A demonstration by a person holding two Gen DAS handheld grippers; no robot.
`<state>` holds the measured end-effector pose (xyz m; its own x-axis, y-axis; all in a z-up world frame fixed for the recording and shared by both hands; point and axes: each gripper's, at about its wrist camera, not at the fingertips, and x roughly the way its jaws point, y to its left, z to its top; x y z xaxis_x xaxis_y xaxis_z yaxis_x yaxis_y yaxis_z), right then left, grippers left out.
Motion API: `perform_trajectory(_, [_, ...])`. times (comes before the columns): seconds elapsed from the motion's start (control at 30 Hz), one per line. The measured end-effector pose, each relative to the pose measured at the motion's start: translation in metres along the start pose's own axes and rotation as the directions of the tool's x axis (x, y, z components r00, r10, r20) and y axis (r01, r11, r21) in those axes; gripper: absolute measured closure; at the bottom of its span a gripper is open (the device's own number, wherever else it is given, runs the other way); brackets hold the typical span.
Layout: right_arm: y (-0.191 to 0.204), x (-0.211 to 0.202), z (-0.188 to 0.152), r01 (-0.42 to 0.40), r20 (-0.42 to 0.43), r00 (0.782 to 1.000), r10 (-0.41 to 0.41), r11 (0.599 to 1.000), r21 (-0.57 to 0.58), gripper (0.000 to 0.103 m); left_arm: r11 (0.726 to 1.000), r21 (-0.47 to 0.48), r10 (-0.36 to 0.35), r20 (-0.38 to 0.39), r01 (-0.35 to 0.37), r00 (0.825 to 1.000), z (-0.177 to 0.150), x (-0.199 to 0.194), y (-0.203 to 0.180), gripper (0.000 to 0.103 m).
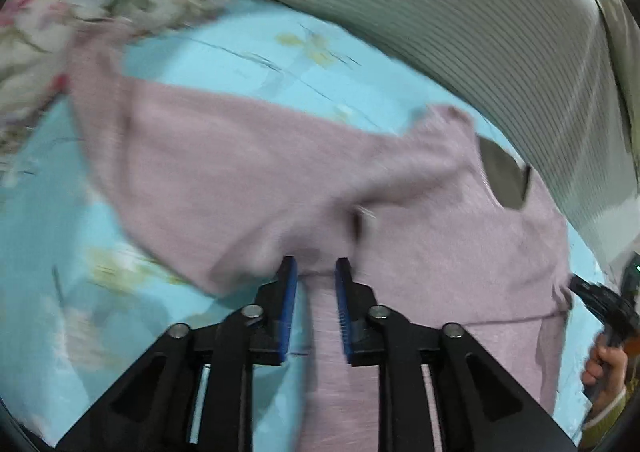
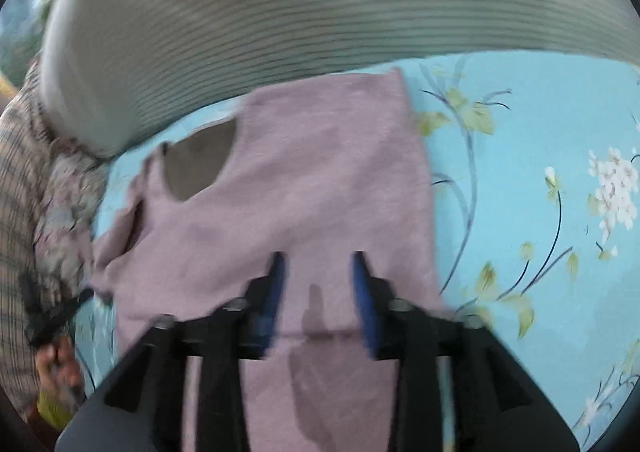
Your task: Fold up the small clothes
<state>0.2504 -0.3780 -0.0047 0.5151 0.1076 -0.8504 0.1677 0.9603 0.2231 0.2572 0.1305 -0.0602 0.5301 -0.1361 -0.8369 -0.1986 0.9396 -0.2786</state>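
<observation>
A small mauve knit sweater [image 1: 280, 171] lies on the light blue floral bedsheet [image 1: 48, 252], one sleeve stretched to the far left, its neck opening to the right. My left gripper [image 1: 316, 266] is open, its blue pads either side of a strip of the sweater's fabric, low over it. In the right wrist view the sweater [image 2: 320, 191] lies with its neck hole at the left. My right gripper [image 2: 318, 264] is open over the sweater's lower part, not holding it. The right gripper also shows at the right edge of the left wrist view [image 1: 600, 300].
A grey ribbed headboard or cushion [image 1: 480, 31] runs along the far side. A floral quilt [image 1: 80, 11] is heaped at the far left. The bedsheet [image 2: 540, 191] spreads to the right of the sweater. A person's hand and checked sleeve [image 2: 24, 211] are at the left edge.
</observation>
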Motion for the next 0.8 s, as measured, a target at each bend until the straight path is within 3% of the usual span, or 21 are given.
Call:
perform_trajectory(0.07, [0.014,-0.004,-0.009,-0.022,-0.004,1.0,0.022,0.999,-0.03,0.053,0.996,-0.046,0.072,0.018,-0.071,0.997,0.013,-0.006,0.025,0.06])
perform_trajectory(0.2, [0.038,0.002,-0.03,-0.058,-0.062,0.997,0.056,0.998,-0.038,0.053,0.971,-0.149,0.199,0.068,-0.187,0.978,0.046,-0.007,0.071,0.056])
perform_trajectory(0.33, [0.053,0.005,-0.045,-0.08,-0.106,0.992,0.075,0.996,-0.044,0.053,0.933,-0.224,0.303,0.063,-0.282,0.951,0.083,0.011,0.11,0.037])
perform_trajectory(0.57, [0.056,-0.004,-0.058,-0.063,-0.132,0.99,0.055,0.996,-0.059,0.053,0.903,-0.231,0.371,-0.004,-0.362,0.929,0.124,0.052,0.144,0.035])
perform_trajectory(0.6, [0.056,-0.004,-0.058,-0.062,-0.132,0.99,0.054,0.997,-0.056,0.053,0.897,-0.234,0.385,-0.004,-0.375,0.923,0.129,0.055,0.148,0.038])
perform_trajectory(0.63, [0.055,-0.005,-0.058,-0.06,-0.131,0.99,0.052,0.997,-0.054,0.053,0.898,-0.241,0.379,0.001,-0.368,0.925,0.133,0.056,0.152,0.059])
perform_trajectory(0.67, [0.054,-0.005,-0.057,-0.058,-0.13,0.99,0.051,0.997,-0.053,0.053,0.907,-0.259,0.345,0.008,-0.332,0.938,0.137,0.056,0.157,0.088])
perform_trajectory(0.7, [0.055,-0.005,-0.056,-0.058,-0.127,0.991,0.051,0.997,-0.053,0.053,0.91,-0.277,0.324,0.01,-0.308,0.946,0.139,0.054,0.161,0.096])
perform_trajectory(0.8, [0.059,-0.002,-0.053,-0.071,-0.12,0.991,0.064,0.996,-0.054,0.053,0.924,-0.292,0.284,0.089,-0.248,0.955,0.138,0.031,0.158,0.096])
